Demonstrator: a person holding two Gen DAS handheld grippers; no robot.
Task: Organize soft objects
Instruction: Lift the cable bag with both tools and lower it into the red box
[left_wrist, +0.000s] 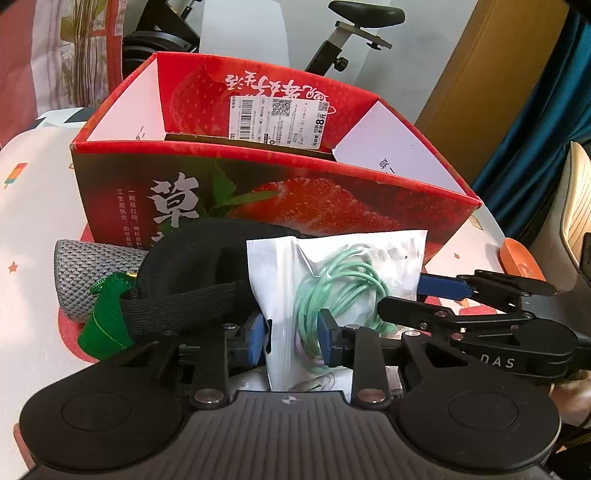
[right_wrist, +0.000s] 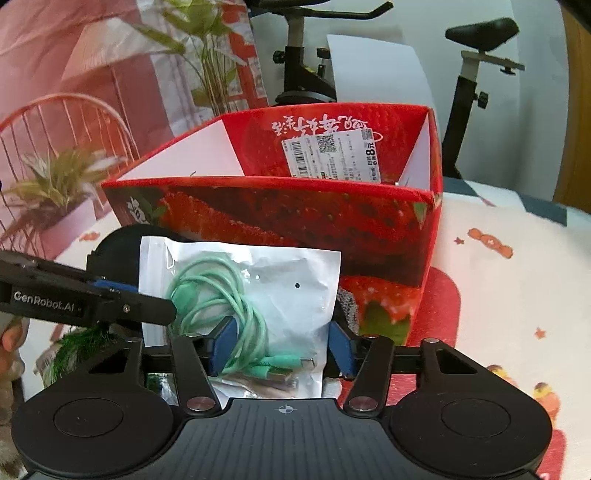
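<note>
A clear plastic bag with a coiled green cable (left_wrist: 343, 280) (right_wrist: 240, 295) stands between both grippers, in front of the red strawberry box (left_wrist: 280, 199) (right_wrist: 295, 218). My left gripper (left_wrist: 293, 338) has its blue pads on either side of the bag's lower left part. My right gripper (right_wrist: 282, 345) has its pads wide apart around the bag's lower right part. A black strap with a green tag (left_wrist: 192, 288) and a grey mesh pouch (left_wrist: 88, 269) lie left of the bag.
The box is open at the top, with a white label on its far inner wall (left_wrist: 277, 118). It stands on a table with a white patterned cloth (right_wrist: 498, 280). An exercise bike (right_wrist: 314, 55), plants (right_wrist: 62, 184) and an orange item (left_wrist: 517, 254) stand around.
</note>
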